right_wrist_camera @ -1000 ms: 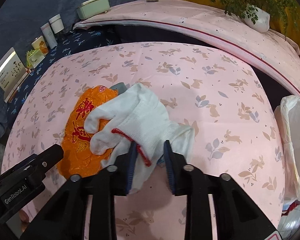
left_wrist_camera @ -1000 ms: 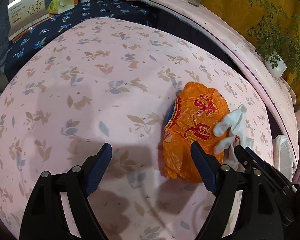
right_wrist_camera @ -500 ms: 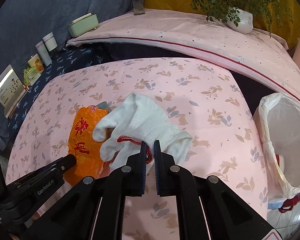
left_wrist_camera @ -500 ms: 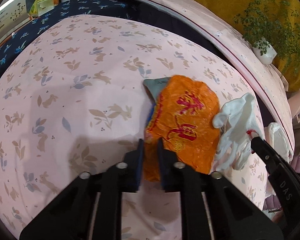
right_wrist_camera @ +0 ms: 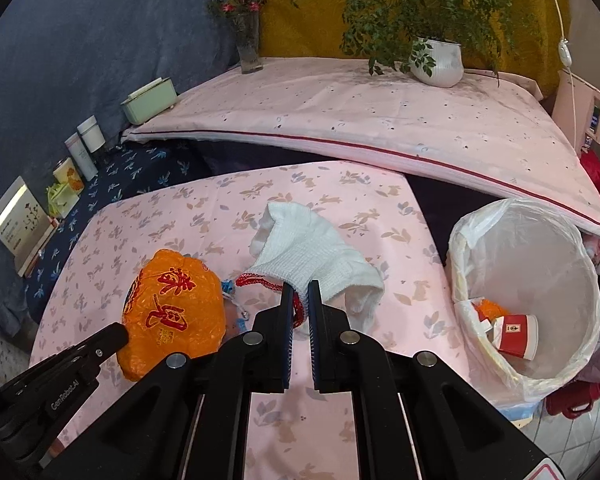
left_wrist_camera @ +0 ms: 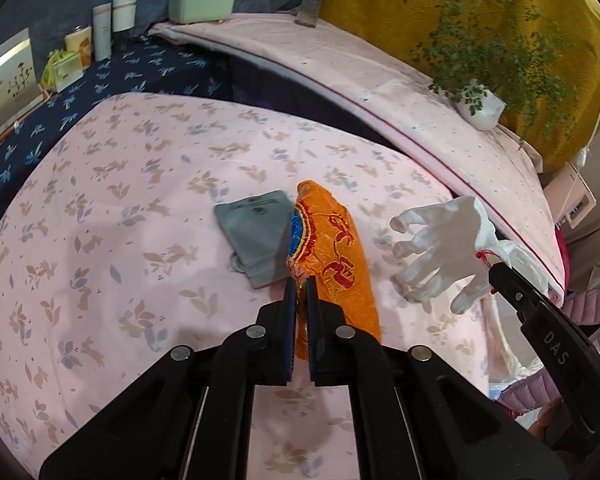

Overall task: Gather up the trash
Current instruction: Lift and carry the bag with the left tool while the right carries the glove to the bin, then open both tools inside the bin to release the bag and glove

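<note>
The left gripper (left_wrist_camera: 299, 280) was clamped on the near edge of the orange plastic bag (left_wrist_camera: 332, 256), lifted just above the pink tablecloth (left_wrist_camera: 140, 200), while the right gripper (right_wrist_camera: 299, 286) was closed on the red-trimmed cuff of the white glove (right_wrist_camera: 308, 244). Both items appeared light, limp and prone to slipping, so an edge or cuff pinch seemed suitable. Only the left view showed the grey pouch (left_wrist_camera: 256, 232) beside the bag; only the right view showed the inside of the lined trash bin (right_wrist_camera: 532, 272)

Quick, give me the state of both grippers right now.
Left gripper: shut on the orange plastic bag, lifted off the bed.
Right gripper: shut on the white glove at its red-trimmed cuff.
</note>
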